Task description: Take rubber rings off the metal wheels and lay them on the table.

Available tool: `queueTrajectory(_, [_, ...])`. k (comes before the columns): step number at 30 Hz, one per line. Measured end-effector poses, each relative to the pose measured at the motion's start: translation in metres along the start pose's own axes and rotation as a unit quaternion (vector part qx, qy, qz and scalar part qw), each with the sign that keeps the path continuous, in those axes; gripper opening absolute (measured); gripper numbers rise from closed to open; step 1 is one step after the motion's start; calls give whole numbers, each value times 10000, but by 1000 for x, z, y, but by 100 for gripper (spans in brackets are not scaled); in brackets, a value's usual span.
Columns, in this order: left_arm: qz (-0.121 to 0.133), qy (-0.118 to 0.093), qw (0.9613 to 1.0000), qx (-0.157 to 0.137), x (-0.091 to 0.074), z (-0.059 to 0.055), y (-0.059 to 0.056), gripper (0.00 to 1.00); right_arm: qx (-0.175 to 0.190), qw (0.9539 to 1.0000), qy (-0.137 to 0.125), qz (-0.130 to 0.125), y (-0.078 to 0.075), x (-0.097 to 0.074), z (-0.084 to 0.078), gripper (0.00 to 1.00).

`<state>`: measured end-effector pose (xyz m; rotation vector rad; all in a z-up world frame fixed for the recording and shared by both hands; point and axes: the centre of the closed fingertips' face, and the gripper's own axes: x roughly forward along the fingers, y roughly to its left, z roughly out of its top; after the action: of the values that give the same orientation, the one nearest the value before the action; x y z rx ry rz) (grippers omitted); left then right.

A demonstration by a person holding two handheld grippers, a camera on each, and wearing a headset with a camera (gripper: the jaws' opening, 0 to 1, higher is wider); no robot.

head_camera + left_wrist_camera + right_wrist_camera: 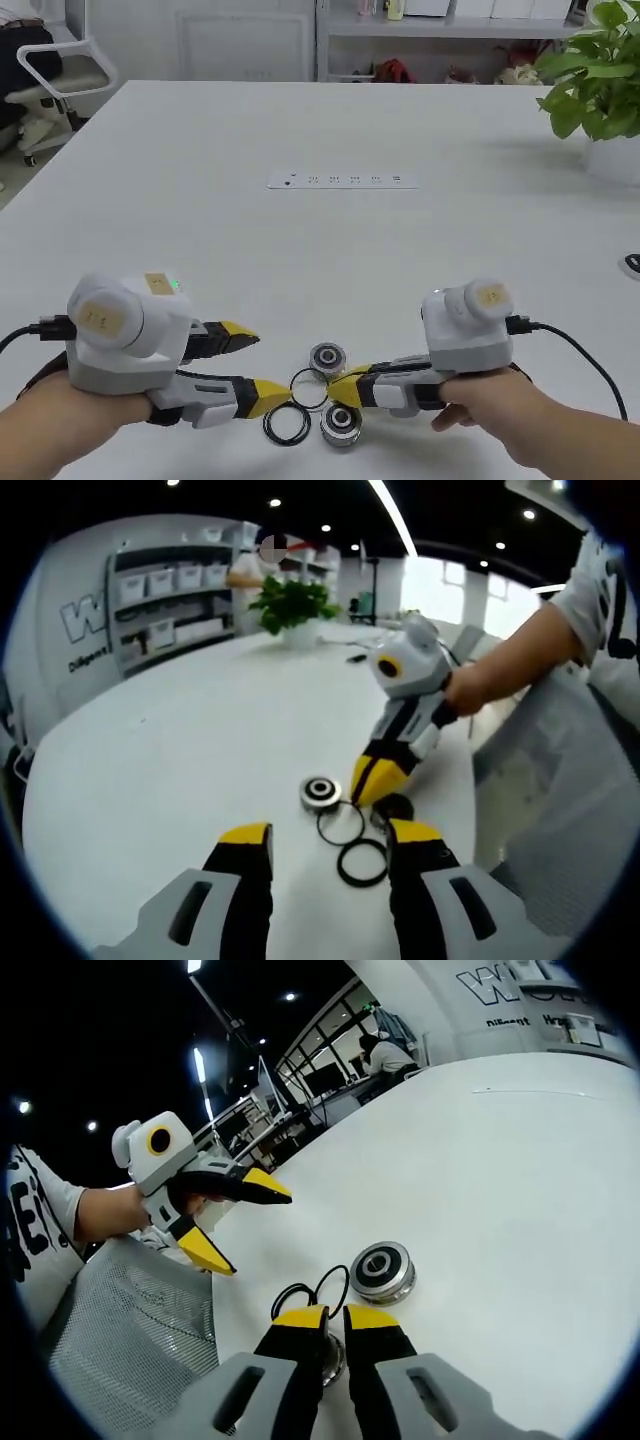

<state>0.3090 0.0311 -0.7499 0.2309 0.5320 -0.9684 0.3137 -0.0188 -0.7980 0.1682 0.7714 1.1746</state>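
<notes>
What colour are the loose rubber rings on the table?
Black; the thin round rubber rings on the white table show best in the head view.

Power strip [343, 180] lies flat; potted plant [598, 70] far right.

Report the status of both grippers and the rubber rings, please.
Left gripper open, holding nothing. Right gripper shut at the edge of one rubber ring; grip unclear. Second rubber ring flat on table, beside two metal wheels. Nothing in the way.
</notes>
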Motion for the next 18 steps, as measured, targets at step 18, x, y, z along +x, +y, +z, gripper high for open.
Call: queueTrajectory(18, [14, -7, 10000, -21, 1, 0, 3, 46, -96, 9999, -46, -47, -2, 3, 2, 0])
